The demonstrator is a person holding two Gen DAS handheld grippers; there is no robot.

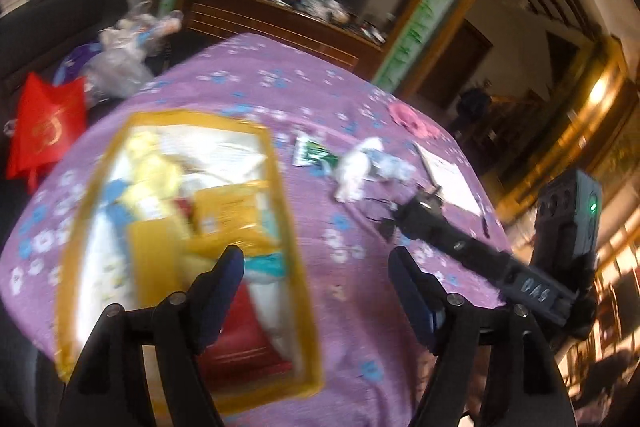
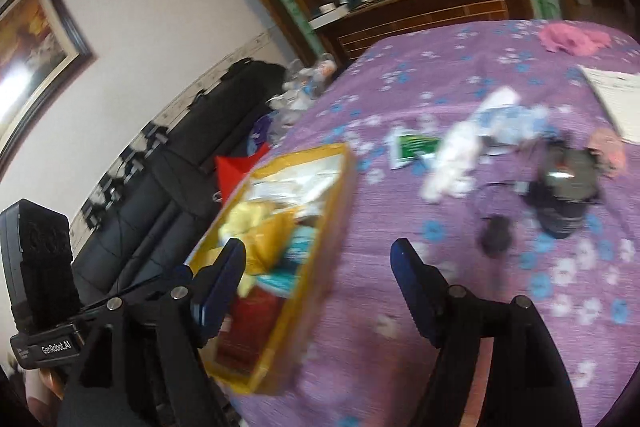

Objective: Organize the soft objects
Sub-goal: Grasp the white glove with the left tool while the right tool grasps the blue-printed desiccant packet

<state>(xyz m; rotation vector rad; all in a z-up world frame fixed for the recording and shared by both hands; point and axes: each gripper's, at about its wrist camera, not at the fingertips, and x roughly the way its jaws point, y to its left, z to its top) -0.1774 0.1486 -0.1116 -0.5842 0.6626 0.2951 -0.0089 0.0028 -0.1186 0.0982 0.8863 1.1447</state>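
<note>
A yellow-rimmed box (image 1: 288, 195) lies on the purple flowered cloth (image 1: 280, 87), holding yellow, teal, red and white soft pieces. My left gripper (image 1: 316, 259) is open over the box's right rim with nothing between its fingers. A white and blue soft bundle (image 1: 368, 167) lies further off, with a pink cloth (image 1: 408, 119) beyond it. In the right wrist view my right gripper (image 2: 318, 251) is also open and empty, above the near right edge of the box (image 2: 340, 187). The bundle (image 2: 472, 147) and the pink cloth (image 2: 572, 37) lie ahead to its right.
A green and white packet (image 1: 314, 155), a white paper (image 1: 452, 183) and a black object (image 2: 568, 195) with cords lie on the cloth. A red bag (image 1: 44, 131), plastic bags (image 1: 120, 63) and a black sofa (image 2: 160, 179) are to the left. A cluttered wooden cabinet (image 1: 280, 23) stands behind.
</note>
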